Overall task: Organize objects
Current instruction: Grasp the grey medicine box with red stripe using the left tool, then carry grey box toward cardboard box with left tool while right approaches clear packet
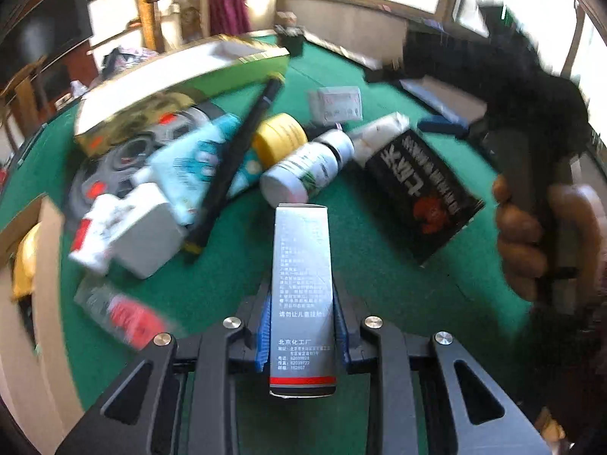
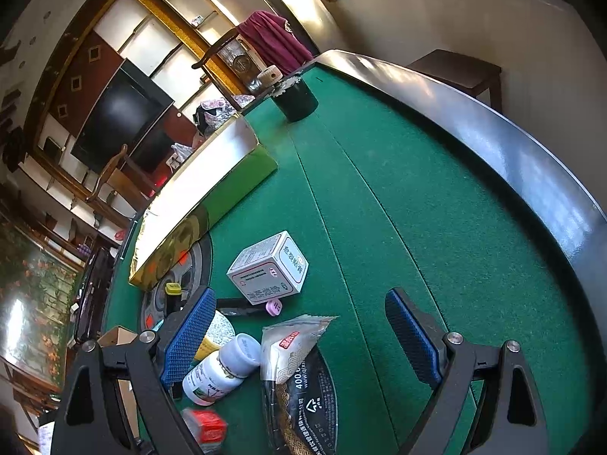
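left wrist view shows the left tool (image 1: 302, 335) squeezing one tall grey box (image 1: 302, 295) between its two blue pads (image 1: 263, 335). the box has small print and a red stripe near its low end. it is held up above the green desk (image 1: 379, 273).

one pile of things lies on the desk past the box. one white bottle (image 1: 307, 168) lies on its side, and one yellow round tub (image 1: 280, 137) sits just beside it. one long black pen (image 1: 237, 163) lies slanted across one light blue packet (image 1: 201, 167). one white box with red marks (image 1: 125, 233) is on the left of the pile. one black packet with a red crab (image 1: 417, 185) lies on the right. one small white box (image 1: 334, 104) sits farther back. one big green and gold box (image 1: 178, 87) is at the back left. one hand (image 1: 546, 239) on the right side holds a black handle.

right wrist view shows the right tool (image 2: 303, 345) spread wide, holding nothing. it hangs over the desk (image 2: 417, 227). the white bottle (image 2: 220, 371) lies just beside its left pad, and the black packet (image 2: 299, 379) lies between the two pads. one small white box (image 2: 269, 269) stands a bit farther away. one little pink thing (image 2: 274, 308) lies near it. one dark cup (image 2: 296, 100) stands at the far end of the desk.
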Demonstrator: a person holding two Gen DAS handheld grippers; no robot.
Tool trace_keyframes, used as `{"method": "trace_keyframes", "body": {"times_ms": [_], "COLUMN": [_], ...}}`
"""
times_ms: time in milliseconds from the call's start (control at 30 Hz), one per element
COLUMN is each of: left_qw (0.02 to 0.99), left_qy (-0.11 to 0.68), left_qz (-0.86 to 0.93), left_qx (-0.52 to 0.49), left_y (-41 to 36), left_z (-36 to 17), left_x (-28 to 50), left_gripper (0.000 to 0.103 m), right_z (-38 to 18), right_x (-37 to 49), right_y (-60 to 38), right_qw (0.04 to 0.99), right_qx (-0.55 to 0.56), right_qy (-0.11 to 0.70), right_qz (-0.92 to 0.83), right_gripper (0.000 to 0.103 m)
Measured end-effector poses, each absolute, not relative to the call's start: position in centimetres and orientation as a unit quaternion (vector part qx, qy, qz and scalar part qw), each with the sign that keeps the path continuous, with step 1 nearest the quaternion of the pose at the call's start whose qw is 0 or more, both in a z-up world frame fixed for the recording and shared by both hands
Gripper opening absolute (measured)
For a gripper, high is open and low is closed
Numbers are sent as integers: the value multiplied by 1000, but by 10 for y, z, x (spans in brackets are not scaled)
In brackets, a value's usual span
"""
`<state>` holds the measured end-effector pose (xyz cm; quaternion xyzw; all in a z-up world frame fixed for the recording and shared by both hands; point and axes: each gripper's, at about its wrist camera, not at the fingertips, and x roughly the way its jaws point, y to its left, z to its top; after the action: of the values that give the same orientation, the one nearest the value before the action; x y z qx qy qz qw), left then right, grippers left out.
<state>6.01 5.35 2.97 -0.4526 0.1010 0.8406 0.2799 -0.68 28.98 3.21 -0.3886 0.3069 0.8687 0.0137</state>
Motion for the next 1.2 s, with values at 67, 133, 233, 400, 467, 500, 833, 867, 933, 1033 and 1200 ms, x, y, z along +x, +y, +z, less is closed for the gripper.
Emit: {"method": "trace_keyframes", "body": {"times_ms": [67, 133, 233, 400, 467, 500, 833, 867, 933, 1033, 1200], "left_qw": [275, 269, 246, 198, 178, 169, 126, 125, 127, 131, 139], "left_qy": [72, 53, 30, -20, -40, -49, -103, -112, -124, -139, -146], "left_qz": [853, 867, 889, 912, 918, 921, 954, 954, 954, 954, 957], "left_qx": [-437, -417, -384, -359, -352, -346, -253, -247, -240, -231, -206], "left_y": [34, 15, -20, -87, -114, -127, -211, -216, -224, -231, -243], "left_z": [47, 64, 88, 107, 112, 117, 164, 166, 168, 175, 204], "left_x": [71, 84, 103, 128, 138, 145, 218, 224, 233, 246, 269], "left_gripper": [26, 26, 26, 26, 26, 26, 26, 26, 26, 26, 26], "right_z": [31, 30, 28, 28, 33, 36, 130, 137, 147, 161, 201], "right_x": [-7, -8, -7, -2, 3, 6, 66, 69, 74, 86, 126], "right_y": [291, 292, 293, 292, 288, 287, 195, 178, 143, 90, 36], "right_qw": [17, 22, 40, 81, 111, 124, 98, 77, 32, -30, -99], "right_qx": [-388, -387, -388, -379, -369, -364, -258, -259, -264, -270, -237], "right_qy": [306, 302, 291, 270, 245, 235, 187, 179, 161, 127, 86], "right_qz": [869, 871, 874, 881, 890, 893, 943, 946, 950, 954, 963], "right_gripper": [94, 94, 94, 94, 94, 94, 96, 96, 96, 96, 96]}}
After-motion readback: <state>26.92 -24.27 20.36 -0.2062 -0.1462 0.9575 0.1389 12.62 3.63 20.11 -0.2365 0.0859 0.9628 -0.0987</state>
